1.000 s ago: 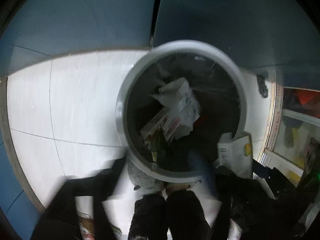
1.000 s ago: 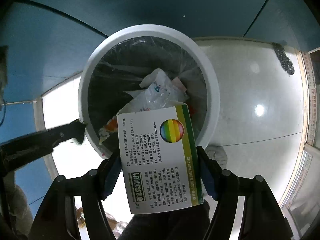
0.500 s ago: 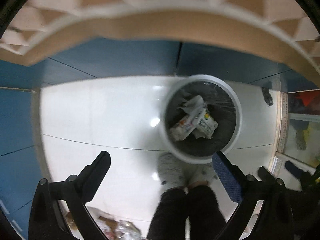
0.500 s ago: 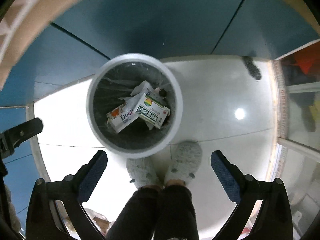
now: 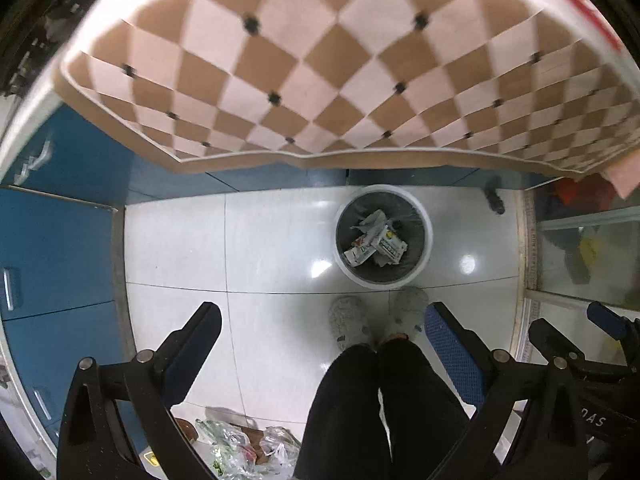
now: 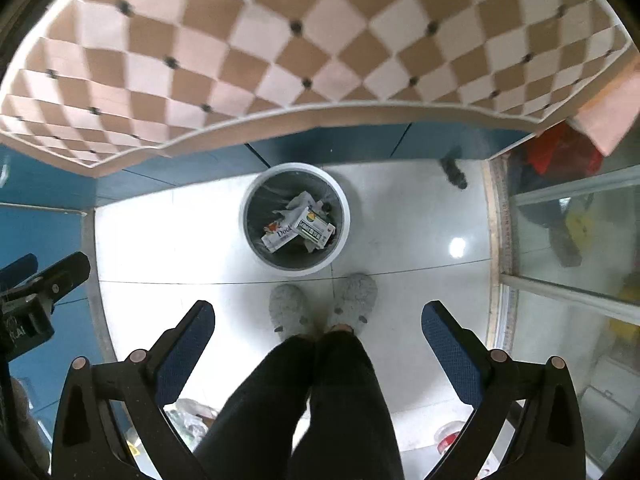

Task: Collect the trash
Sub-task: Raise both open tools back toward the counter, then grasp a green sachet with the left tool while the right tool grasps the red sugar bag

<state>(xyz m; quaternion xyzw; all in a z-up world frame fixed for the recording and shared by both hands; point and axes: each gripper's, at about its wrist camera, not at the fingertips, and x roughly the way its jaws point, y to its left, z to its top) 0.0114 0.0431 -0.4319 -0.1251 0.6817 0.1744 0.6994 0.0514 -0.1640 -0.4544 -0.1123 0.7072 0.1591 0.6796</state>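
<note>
A round white trash bin (image 5: 427, 240) (image 6: 245, 216) with a dark liner stands on the white floor tiles, far below both grippers. Inside lie a white carton, crumpled paper and the green-edged medicine box (image 5: 390, 245) (image 6: 314, 227). My left gripper (image 5: 324, 322) is open and empty, high above the floor. My right gripper (image 6: 318, 318) is open and empty too, also high above the bin. The left gripper also shows at the left edge of the right wrist view (image 6: 44, 280).
A table with a brown-and-white checkered cloth (image 5: 320, 60) (image 6: 320, 32) fills the top of both views. Blue cabinets (image 5: 52, 248) run along the left. The person's legs and grey slippers (image 5: 348, 324) (image 6: 290, 310) stand before the bin. Plastic wrappers (image 5: 240, 452) lie on the floor.
The right gripper opened and dropped the medicine box into the bin. Both grippers then rose well above the bin, bringing the checkered table into view.
</note>
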